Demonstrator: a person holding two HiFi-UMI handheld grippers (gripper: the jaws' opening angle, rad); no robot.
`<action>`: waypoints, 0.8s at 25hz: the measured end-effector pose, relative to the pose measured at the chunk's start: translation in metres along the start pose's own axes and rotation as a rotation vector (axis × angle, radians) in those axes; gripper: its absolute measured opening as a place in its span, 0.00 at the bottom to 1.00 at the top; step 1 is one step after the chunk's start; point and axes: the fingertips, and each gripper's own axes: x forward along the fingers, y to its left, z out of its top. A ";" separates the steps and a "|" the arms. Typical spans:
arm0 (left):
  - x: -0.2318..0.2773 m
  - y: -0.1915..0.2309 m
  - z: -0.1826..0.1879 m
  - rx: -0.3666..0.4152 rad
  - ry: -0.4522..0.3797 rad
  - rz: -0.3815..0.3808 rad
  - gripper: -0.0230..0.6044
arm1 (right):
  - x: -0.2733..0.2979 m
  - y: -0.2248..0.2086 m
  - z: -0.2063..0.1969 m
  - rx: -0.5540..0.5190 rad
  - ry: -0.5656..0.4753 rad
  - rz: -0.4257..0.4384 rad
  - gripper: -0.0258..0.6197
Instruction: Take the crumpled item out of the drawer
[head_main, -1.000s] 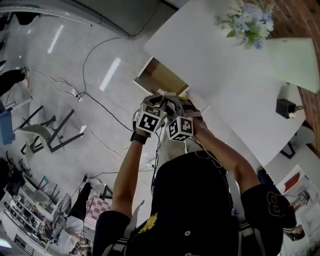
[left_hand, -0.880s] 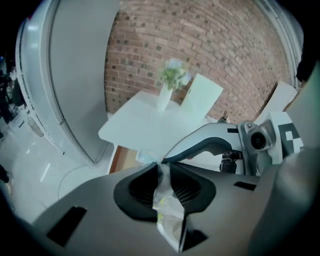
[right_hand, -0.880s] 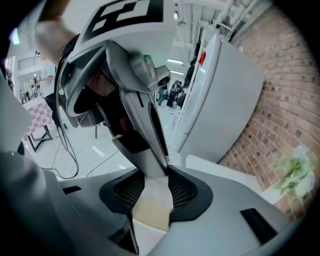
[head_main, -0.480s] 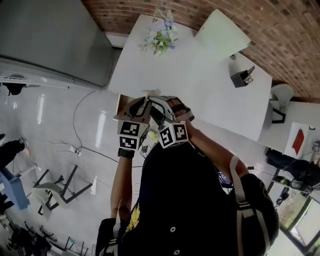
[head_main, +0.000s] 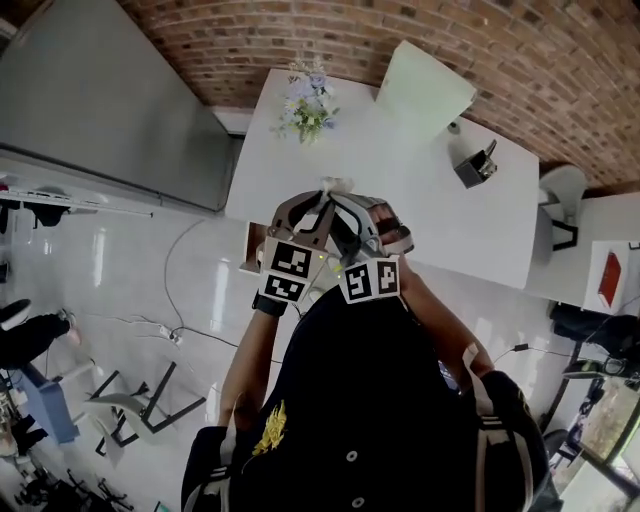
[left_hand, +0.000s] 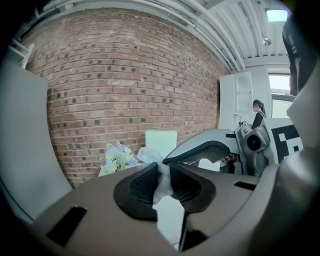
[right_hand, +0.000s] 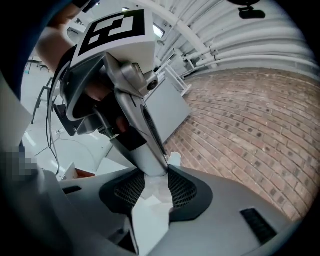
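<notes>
A crumpled white tissue (head_main: 334, 185) is held up over the near edge of the white table (head_main: 430, 210), pinched from both sides. In the left gripper view my left gripper (left_hand: 163, 172) is shut on the tissue (left_hand: 161, 184). My right gripper (right_hand: 156, 181) is shut on the same tissue (right_hand: 150, 200) in the right gripper view, with the left gripper's finger (right_hand: 142, 145) reaching down to its jaws. Seen from the head view, the left gripper (head_main: 312, 205) and right gripper (head_main: 352, 208) meet tip to tip. A sliver of the open wooden drawer (head_main: 248, 256) shows below the table's left edge.
On the table stand a vase of flowers (head_main: 305, 100) and a small black object (head_main: 470, 165). A pale green chair (head_main: 425, 82) stands against the brick wall (head_main: 560, 70). A grey cabinet (head_main: 100, 110) is at the left. Cables (head_main: 185, 315) lie on the floor.
The head view has swung up toward the brick wall. Both grippers stay together on the tissue and now sit over the table's edge rather than over the open drawer.
</notes>
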 end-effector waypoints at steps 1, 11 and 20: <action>-0.001 0.001 0.002 0.003 -0.003 0.004 0.17 | 0.000 -0.002 0.002 -0.002 -0.005 -0.002 0.30; -0.018 0.014 0.017 0.032 -0.021 0.064 0.17 | 0.002 -0.009 0.025 -0.014 -0.080 0.004 0.30; -0.037 0.025 0.024 0.037 -0.037 0.129 0.17 | 0.005 -0.008 0.048 -0.027 -0.148 0.027 0.30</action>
